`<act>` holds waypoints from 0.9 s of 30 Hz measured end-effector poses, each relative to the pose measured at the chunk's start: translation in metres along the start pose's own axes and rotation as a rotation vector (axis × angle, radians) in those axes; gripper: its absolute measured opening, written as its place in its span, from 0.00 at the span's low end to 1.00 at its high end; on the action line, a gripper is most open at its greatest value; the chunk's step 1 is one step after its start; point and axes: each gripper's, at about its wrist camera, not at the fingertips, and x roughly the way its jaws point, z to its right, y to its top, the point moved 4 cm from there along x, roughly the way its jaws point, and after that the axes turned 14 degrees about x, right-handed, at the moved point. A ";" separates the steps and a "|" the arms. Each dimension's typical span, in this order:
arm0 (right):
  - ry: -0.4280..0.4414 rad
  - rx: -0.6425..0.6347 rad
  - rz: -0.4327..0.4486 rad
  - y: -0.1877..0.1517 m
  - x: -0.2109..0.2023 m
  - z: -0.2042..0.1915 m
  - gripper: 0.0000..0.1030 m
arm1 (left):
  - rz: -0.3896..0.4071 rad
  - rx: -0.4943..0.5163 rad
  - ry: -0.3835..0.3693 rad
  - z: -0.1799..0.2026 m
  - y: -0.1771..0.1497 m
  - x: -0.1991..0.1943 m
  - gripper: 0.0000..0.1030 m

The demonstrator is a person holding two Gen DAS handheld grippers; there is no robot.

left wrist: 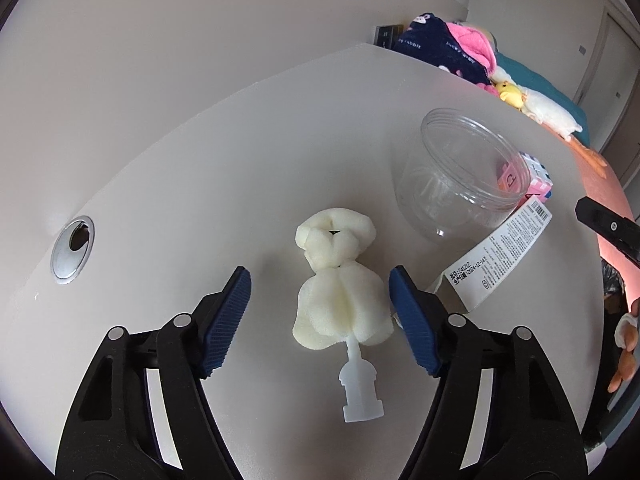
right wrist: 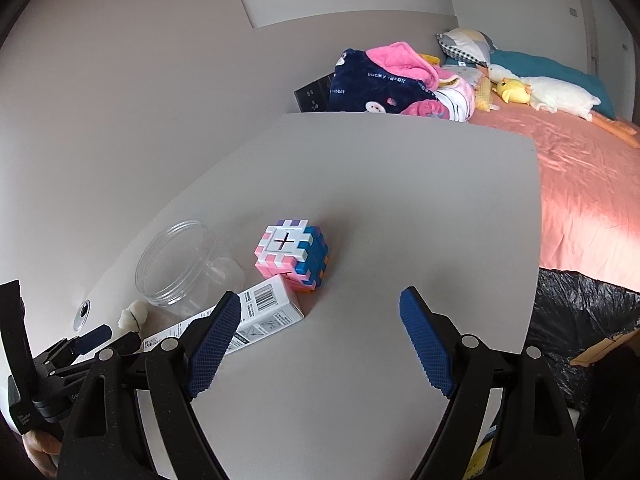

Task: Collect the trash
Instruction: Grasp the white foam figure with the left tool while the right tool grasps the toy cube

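A cream foam brush head (left wrist: 336, 292) with a white plastic stem lies on the grey table (left wrist: 200, 184). It sits between the blue pads of my left gripper (left wrist: 318, 280), which is open. The right pad is close to the foam and the left pad stands clear of it. A white printed carton (left wrist: 500, 256) lies just to the right, next to a clear plastic jar (left wrist: 464, 180). My right gripper (right wrist: 320, 300) is open and holds nothing. It hangs over bare table near the carton (right wrist: 256, 312) and a pastel puzzle cube (right wrist: 294, 256).
A metal cable grommet (left wrist: 72, 248) sits in the table at the left. A black trash bag (right wrist: 580, 320) hangs past the table's right edge. Beyond it is a pink bed (right wrist: 580, 184) with blankets (right wrist: 384, 80) and plush toys (right wrist: 548, 94). The wall runs along the far side.
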 end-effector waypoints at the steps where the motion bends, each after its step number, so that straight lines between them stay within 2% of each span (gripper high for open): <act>1: -0.007 -0.008 -0.003 0.002 0.004 -0.002 0.80 | -0.007 -0.006 -0.002 -0.001 -0.001 0.002 0.66; 11: -0.060 -0.051 -0.040 0.016 0.048 -0.016 0.79 | -0.013 0.036 0.042 0.000 -0.004 0.005 0.65; 19: -0.067 -0.043 -0.042 0.015 0.067 -0.016 0.77 | -0.020 0.038 0.024 0.000 -0.003 0.006 0.67; 25: -0.136 -0.103 -0.060 0.014 0.074 -0.021 0.77 | -0.002 0.047 0.034 0.003 -0.004 0.006 0.68; 27: -0.179 -0.141 -0.059 0.011 0.076 -0.024 0.72 | -0.005 0.046 0.036 0.002 -0.003 0.006 0.64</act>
